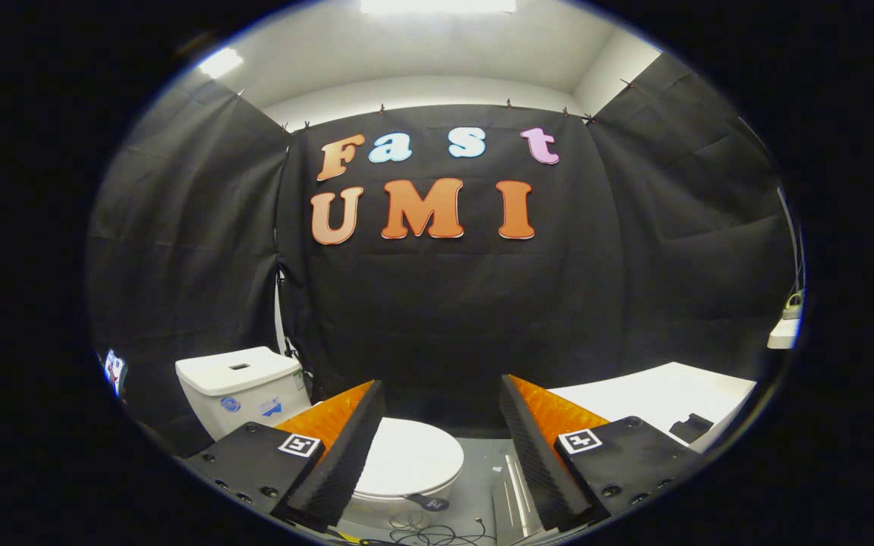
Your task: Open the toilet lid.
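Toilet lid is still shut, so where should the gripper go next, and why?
Probably down and forward toward the front edge of the lid. The lid lies flat and closed below the tank, partly behind one finger. The gripper is open and apart from the lid, holding nothing. A dark tab at the lid's front rim looks like the place to catch and lift.
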{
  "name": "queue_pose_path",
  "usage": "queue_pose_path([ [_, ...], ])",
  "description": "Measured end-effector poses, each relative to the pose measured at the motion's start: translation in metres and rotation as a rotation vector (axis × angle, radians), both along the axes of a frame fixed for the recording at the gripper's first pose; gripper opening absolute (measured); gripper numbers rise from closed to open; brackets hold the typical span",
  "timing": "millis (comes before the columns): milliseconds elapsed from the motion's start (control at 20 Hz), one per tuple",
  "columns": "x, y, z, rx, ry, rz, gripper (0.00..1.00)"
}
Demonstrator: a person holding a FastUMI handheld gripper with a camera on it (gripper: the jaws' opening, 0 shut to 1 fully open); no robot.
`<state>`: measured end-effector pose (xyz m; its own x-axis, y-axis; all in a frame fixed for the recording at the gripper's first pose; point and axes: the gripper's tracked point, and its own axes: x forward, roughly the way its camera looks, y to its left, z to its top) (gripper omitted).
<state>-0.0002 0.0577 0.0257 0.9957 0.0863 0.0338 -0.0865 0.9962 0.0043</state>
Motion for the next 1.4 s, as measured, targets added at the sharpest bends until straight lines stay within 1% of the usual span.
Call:
queue_pose_path([
  [50, 0.003, 0.004, 0.015, 0.038, -0.036, -0.010, 0.98],
  [150, 0.012, 0.022, 0.045, 0.127, -0.125, 0.003, 0.98],
  [200, 0.020, 0.030, 0.050, 0.150, -0.133, 0.000, 0.98],
  [250, 0.027, 0.032, 0.044, 0.160, -0.130, -0.012, 0.98],
  [400, 0.042, 0.057, -0.001, 0.240, -0.039, -0.004, 0.98],
  [500, 0.049, 0.062, -0.032, 0.279, 0.017, -0.019, 0.98],
  [650, 0.057, 0.058, -0.076, 0.355, 0.058, -0.036, 0.98],
  [800, 0.056, 0.027, -0.141, 0.427, 0.172, -0.105, 0.98],
  [900, 0.051, 0.015, -0.178, 0.495, 0.246, -0.130, 0.98],
  [1000, 0.044, 0.006, -0.209, 0.549, 0.283, -0.168, 0.98],
  [1100, 0.049, -0.010, -0.229, 0.602, 0.277, -0.234, 0.98],
  [1200, 0.042, -0.003, -0.262, 0.674, 0.376, -0.251, 0.98],
  [1300, 0.041, -0.010, -0.277, 0.685, 0.391, -0.301, 0.98],
  [1400, 0.038, -0.012, -0.288, 0.700, 0.427, -0.320, 0.98],
])
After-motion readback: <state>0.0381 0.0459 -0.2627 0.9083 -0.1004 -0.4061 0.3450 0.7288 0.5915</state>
